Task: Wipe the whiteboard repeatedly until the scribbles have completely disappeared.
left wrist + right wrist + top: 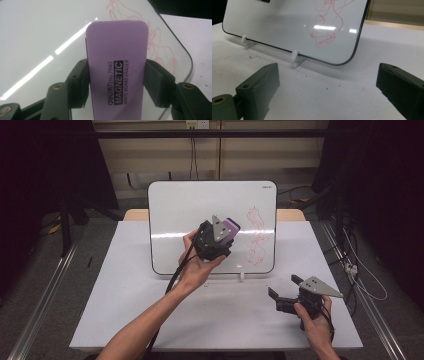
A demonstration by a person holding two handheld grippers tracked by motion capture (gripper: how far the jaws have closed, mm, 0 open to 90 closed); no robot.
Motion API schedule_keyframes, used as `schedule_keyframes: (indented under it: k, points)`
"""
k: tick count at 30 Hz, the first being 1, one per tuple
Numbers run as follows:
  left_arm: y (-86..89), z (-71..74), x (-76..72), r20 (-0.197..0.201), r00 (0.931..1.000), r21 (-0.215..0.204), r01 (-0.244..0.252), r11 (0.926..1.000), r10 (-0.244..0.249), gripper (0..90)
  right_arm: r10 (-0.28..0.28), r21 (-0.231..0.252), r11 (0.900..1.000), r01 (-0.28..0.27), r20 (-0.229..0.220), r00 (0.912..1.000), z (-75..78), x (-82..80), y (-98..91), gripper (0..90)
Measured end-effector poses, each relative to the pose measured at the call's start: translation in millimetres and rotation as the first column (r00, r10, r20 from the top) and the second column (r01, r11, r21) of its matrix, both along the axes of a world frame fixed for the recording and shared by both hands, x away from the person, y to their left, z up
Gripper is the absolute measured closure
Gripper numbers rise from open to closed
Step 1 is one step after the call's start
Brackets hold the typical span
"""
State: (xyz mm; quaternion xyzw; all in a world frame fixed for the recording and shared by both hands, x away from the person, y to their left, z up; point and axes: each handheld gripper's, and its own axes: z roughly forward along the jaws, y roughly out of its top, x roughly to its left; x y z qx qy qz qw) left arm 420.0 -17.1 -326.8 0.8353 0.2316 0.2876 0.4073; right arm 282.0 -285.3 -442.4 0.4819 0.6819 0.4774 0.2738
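Left gripper [220, 236] raised in front of the whiteboard [190, 210], its fingers [78, 83] clenched on the long sides of a purple magnetic whiteboard eraser [117, 67]. In the left gripper view the eraser stands up between the fingers, printed face toward the camera, its far end close to the board surface; we cannot tell whether it touches yet.

Red scribble [256, 236] sits on the right part of the board, to the right of the eraser. Board leans back on small clear stands [295, 58] on the white bench [125, 310].

Right gripper [290, 292] rests low over the bench, near the board's lower right corner, fingers [262, 82] released and wide apart, holding nothing.

Our read: wiping the scribble off is the work in hand, and most of the marking is not yet cleared.

Risks from here:
- Board is only propped, not fixed. A hard push with the eraser could tip it back or slide it off the stands; the right gripper is not bracing it.
- Grip sits on the eraser's lower half. Sideways drag across the board could twist it between the fingers.
- Magnetic eraser may cling to the board and pull out of the grip on lifting.
- If only one edge of the eraser meets the surface, red streaks would remain.
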Motion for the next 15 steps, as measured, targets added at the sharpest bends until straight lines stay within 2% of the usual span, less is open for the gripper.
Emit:
schedule_keyframes:
  k: [2,7,9,10,15]
  points:
    - [-8.6,4.1,3.6,0.025,0.9997,0.028,-0.007,0.9996,0.006,41.4,0.000,0.001,1.0000,0.000,0.000,1.0000,-0.1,0.4,-0.3,4.6]
    - [-25.4,10.7,18.1,0.054,0.9977,0.046,-0.043,0.9980,0.041,41.4,-0.015,-0.001,0.9999,0.015,0.005,0.9999,0.5,-0.4,-0.9,4.9]
    - [-30.4,11.0,24.9,0.044,0.9977,0.036,-0.054,0.9979,0.052,41.4,-0.018,0.005,0.9998,0.018,0.006,0.9998,0.8,-0.5,-2.0,4.8]
    - [-33.1,11.5,27.1,0.052,0.9971,0.051,-0.059,0.9970,0.056,41.4,-0.022,0.003,0.9998,0.022,0.006,0.9997,0.6,-0.7,-2.5,4.8]
    - [-49.7,14.8,36.3,0.085,0.9954,0.075,-0.051,0.9959,0.045,41.4,-0.014,0.003,0.9999,0.014,0.000,0.9999,-0.6,0.2,-2.9,4.7]
